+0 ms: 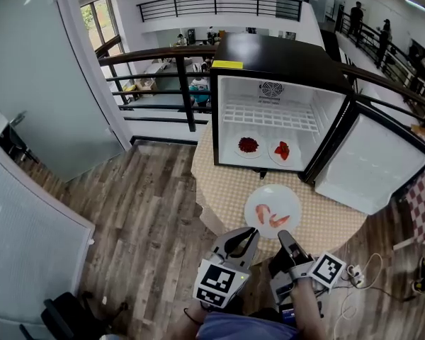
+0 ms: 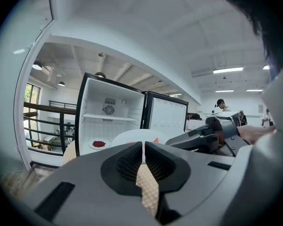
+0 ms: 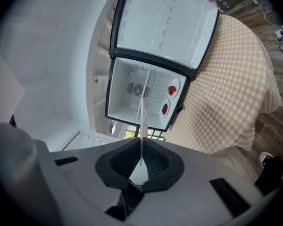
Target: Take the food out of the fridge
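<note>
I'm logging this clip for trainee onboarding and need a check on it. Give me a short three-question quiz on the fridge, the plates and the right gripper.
1. How many plates of food sit inside the fridge?
2. True or false: the fridge's door is closed.
3. What is the right gripper shut on?
A) the rim of the white plate on the table
B) the wire shelf
C) nothing

Key:
1) Two: one with dark red food, one with bright red food.
2) False: the door is swung open to the right.
3) A: the plate shows edge-on between its jaws in the right gripper view.
</note>
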`<state>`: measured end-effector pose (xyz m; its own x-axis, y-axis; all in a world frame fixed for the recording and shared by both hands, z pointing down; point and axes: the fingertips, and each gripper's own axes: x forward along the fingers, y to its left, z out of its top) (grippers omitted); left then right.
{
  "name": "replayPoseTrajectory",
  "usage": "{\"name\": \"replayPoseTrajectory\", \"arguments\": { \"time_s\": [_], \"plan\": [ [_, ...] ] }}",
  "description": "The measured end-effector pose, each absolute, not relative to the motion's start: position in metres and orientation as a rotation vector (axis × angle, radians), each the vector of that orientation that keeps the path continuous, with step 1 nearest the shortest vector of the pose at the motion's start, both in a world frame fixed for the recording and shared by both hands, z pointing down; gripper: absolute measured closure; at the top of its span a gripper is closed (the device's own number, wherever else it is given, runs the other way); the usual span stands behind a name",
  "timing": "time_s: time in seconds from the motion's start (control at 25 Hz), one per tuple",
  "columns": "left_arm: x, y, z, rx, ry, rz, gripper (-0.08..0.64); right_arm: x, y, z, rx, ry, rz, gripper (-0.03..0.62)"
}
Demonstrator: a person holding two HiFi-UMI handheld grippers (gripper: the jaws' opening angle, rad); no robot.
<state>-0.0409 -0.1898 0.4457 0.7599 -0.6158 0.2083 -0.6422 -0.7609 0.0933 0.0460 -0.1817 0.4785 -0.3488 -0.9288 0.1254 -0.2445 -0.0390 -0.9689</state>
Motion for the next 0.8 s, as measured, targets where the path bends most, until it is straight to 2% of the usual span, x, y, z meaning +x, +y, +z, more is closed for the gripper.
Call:
{"name": "replayPoseTrajectory", "arguments": {
  "time_s": [0.8],
  "plan": [
    [0.030, -0.042, 0.447, 2.737, -1.097, 0.228, 0.532, 0.128, -0.038, 0.475, -1.201, 1.666, -1.442, 0.568]
  ]
}}
